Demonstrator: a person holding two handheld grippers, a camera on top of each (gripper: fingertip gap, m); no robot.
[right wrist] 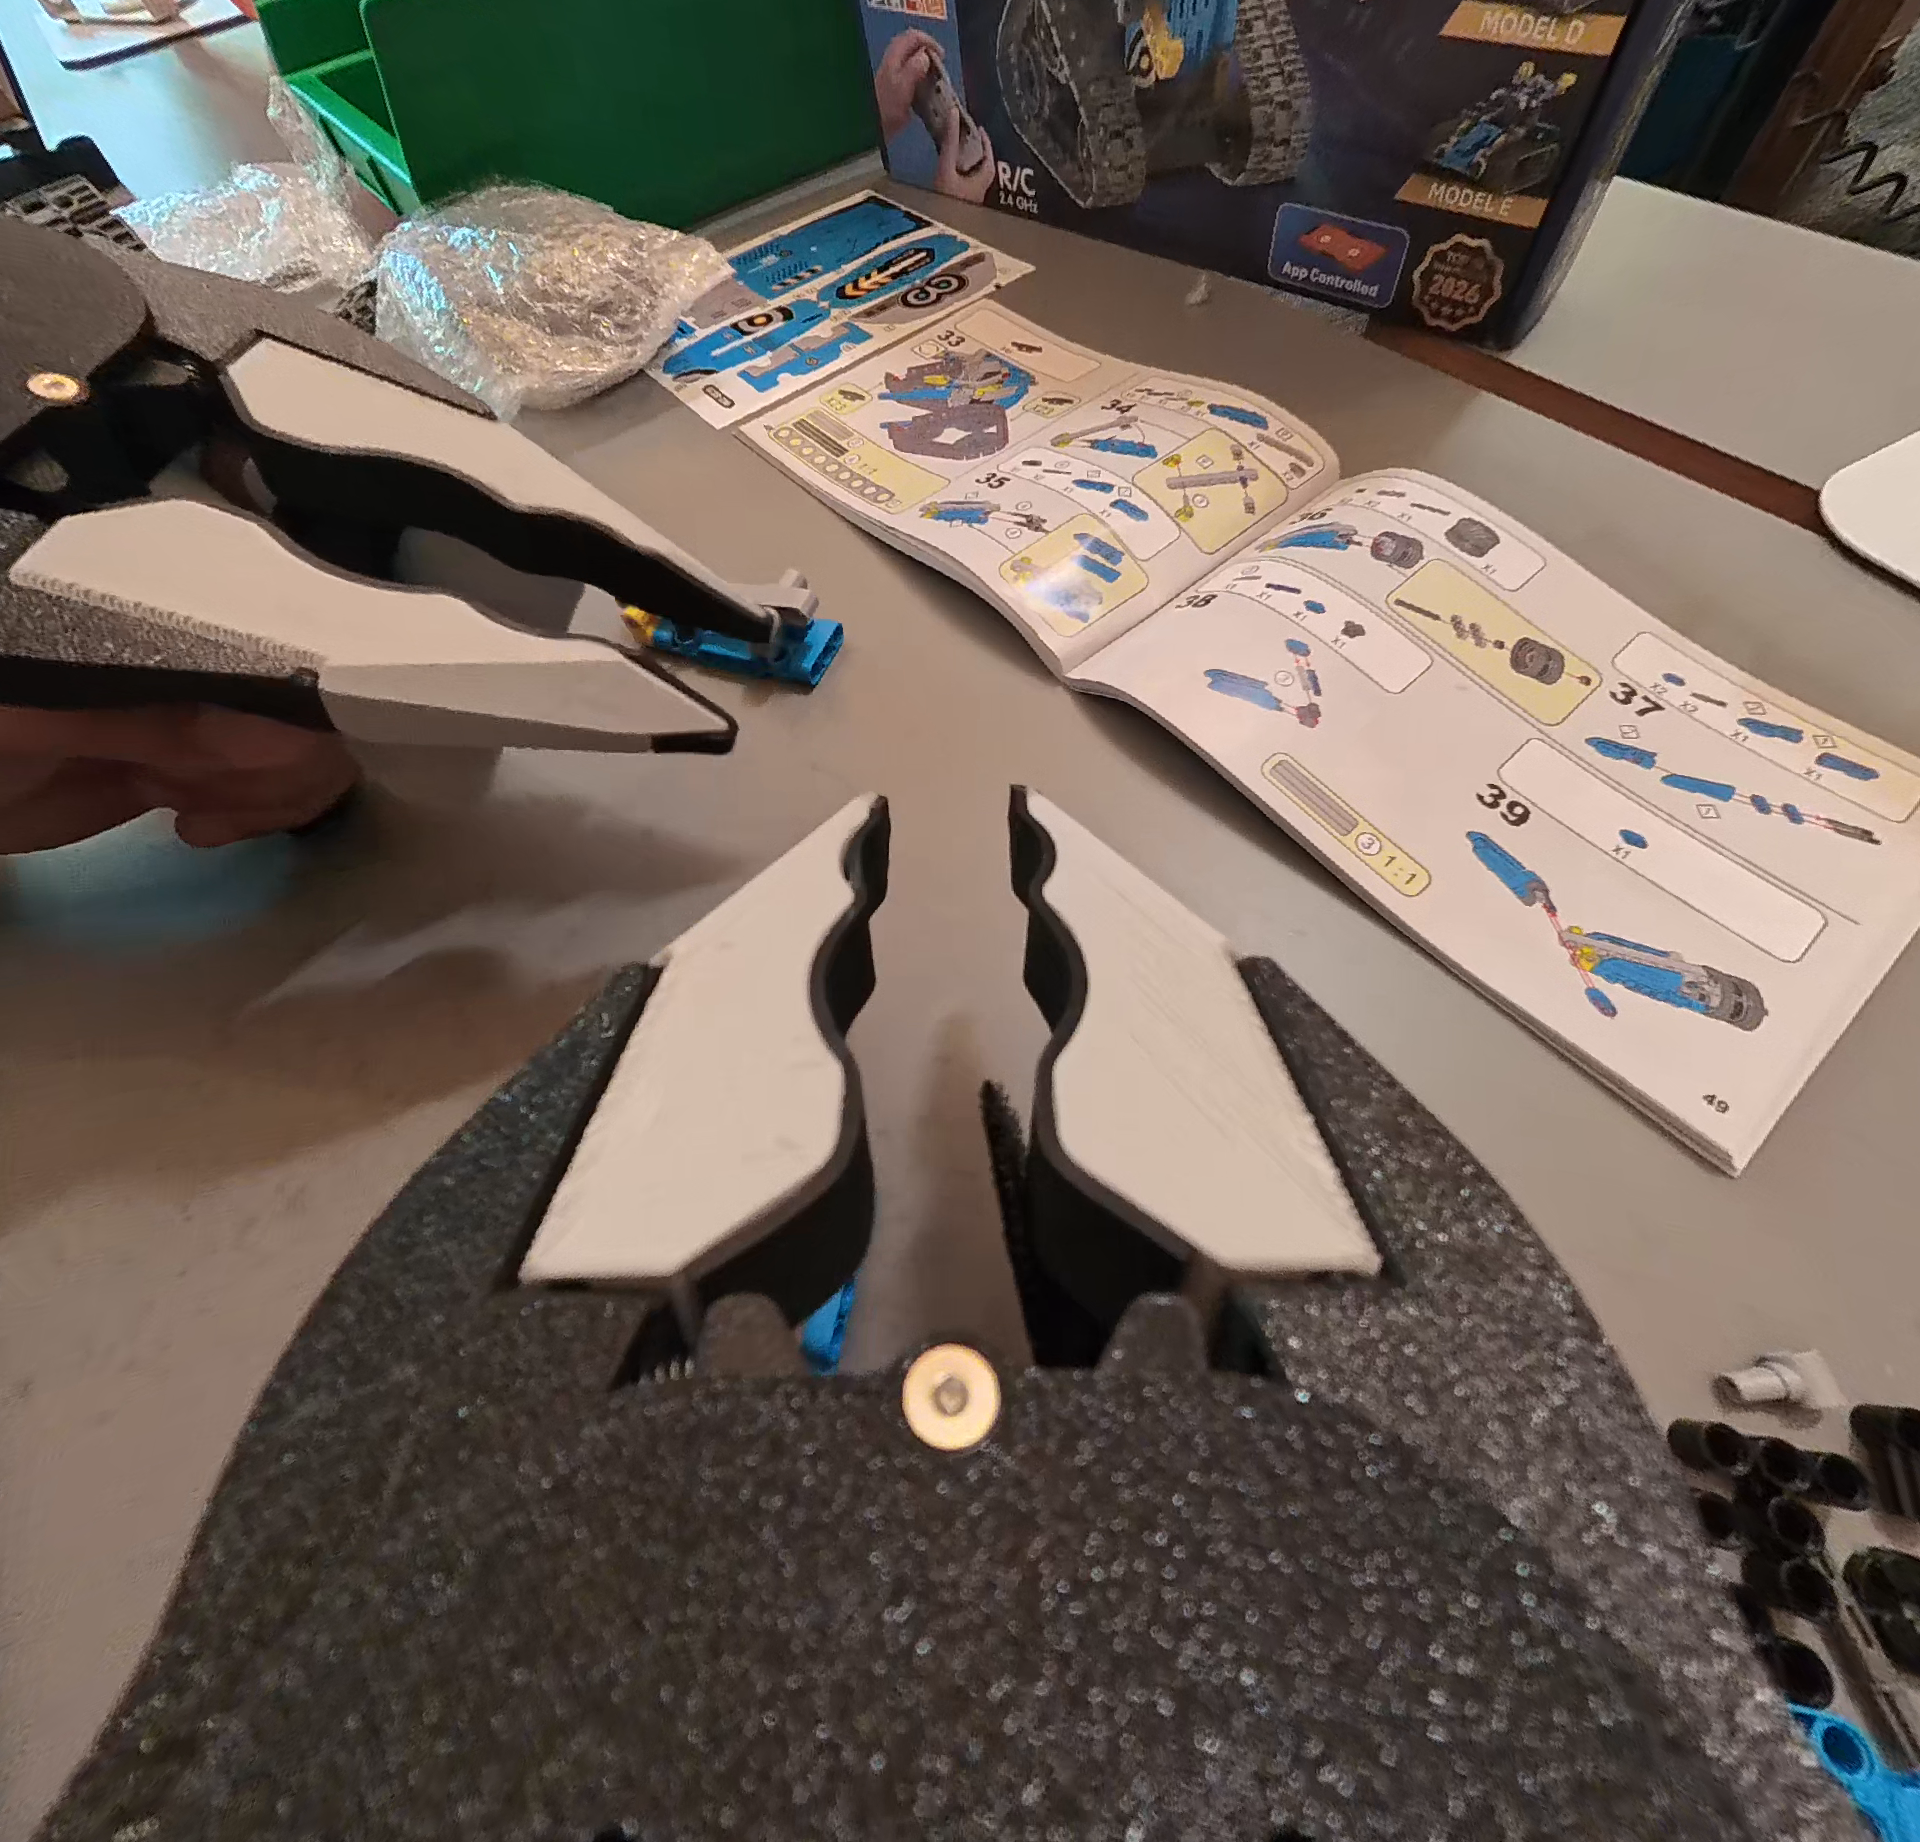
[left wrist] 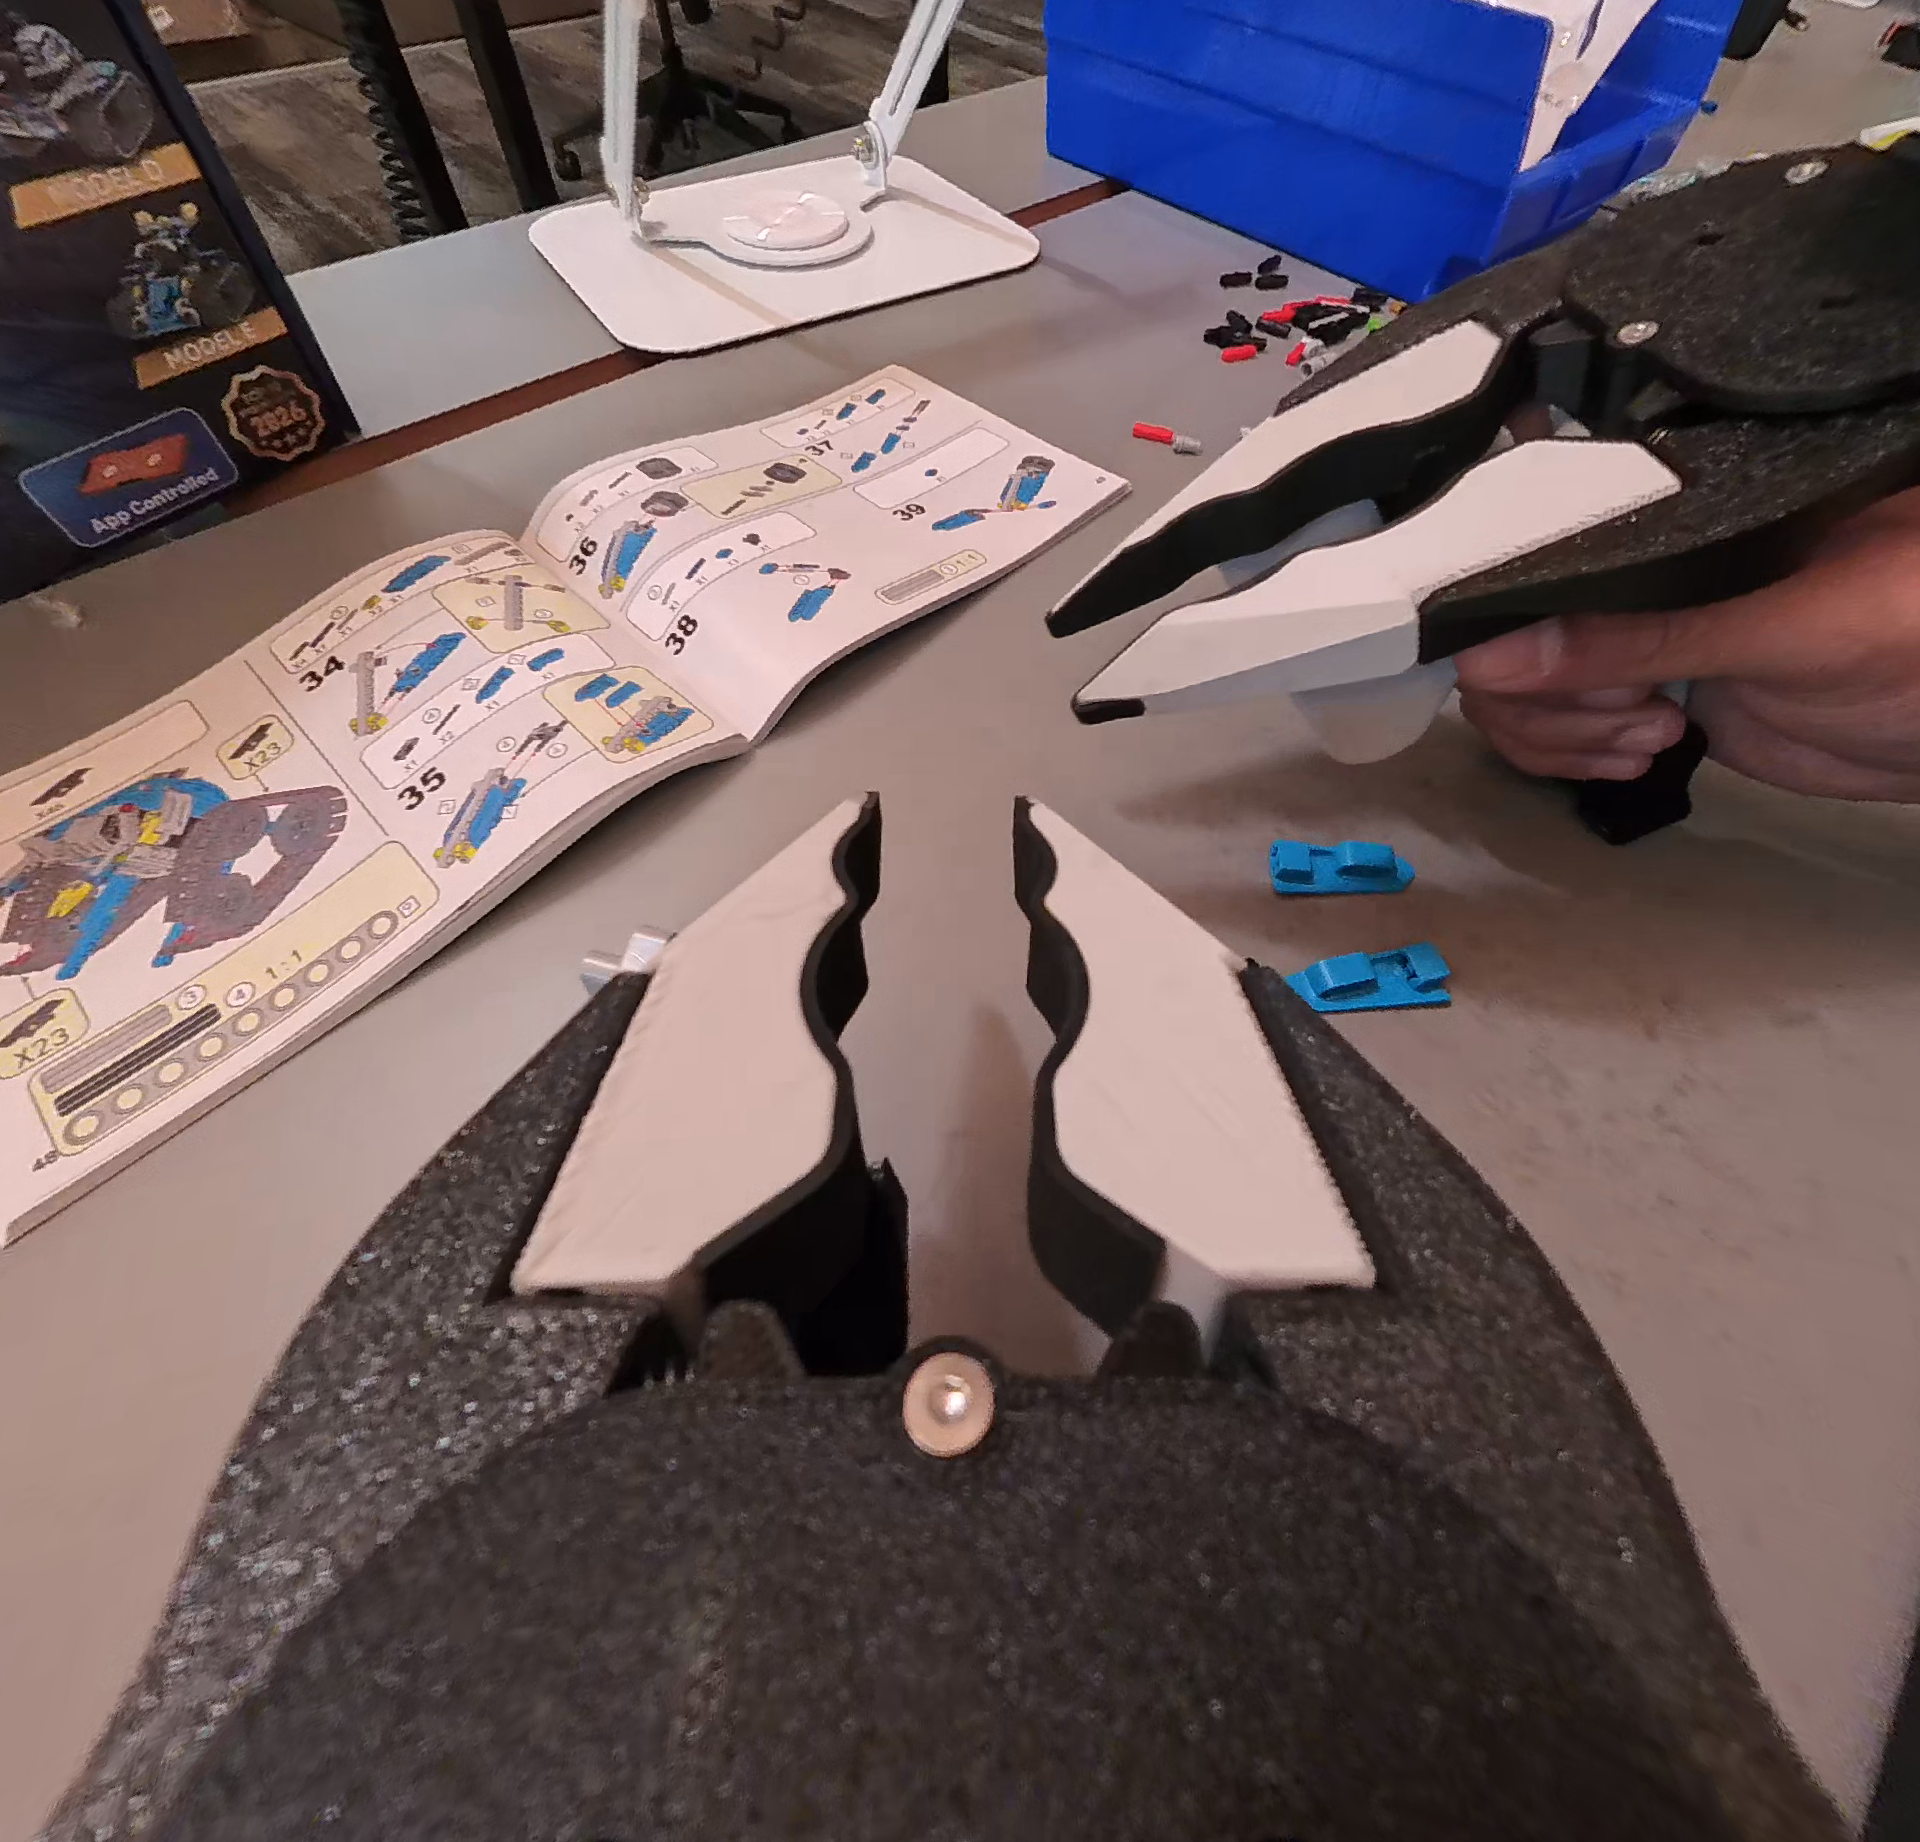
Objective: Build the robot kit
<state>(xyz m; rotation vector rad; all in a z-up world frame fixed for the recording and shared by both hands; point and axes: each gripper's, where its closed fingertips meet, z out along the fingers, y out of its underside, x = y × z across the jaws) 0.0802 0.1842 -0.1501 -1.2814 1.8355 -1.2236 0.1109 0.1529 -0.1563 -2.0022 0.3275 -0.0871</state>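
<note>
My left gripper (left wrist: 945, 816) is open and empty, low over the grey table (left wrist: 935, 712). A small blue and grey brick assembly (right wrist: 774, 644) lies just outside its left finger; only a grey end (left wrist: 623, 956) of it shows in the left wrist view. My right gripper (right wrist: 948, 805) is open and empty. It comes in from the right in the left wrist view (left wrist: 1075, 665), held by a hand (left wrist: 1683, 691). Two blue pieces (left wrist: 1340, 867) (left wrist: 1371, 977) lie on the table under it. The left gripper also shows in the right wrist view (right wrist: 743, 680).
An open instruction booklet (left wrist: 436, 753) (right wrist: 1351, 712) lies ahead. A sticker sheet (right wrist: 842, 296), bubble-wrap bags (right wrist: 530, 286), a green bin (right wrist: 582, 57) and the kit box (right wrist: 1247, 99) stand behind. A white stand (left wrist: 779, 244), a blue bin (left wrist: 1330, 99) and loose small parts (left wrist: 1288, 322) (right wrist: 1787, 1501) are nearby. One gripper's finger ends stand about 5 cm off the other's.
</note>
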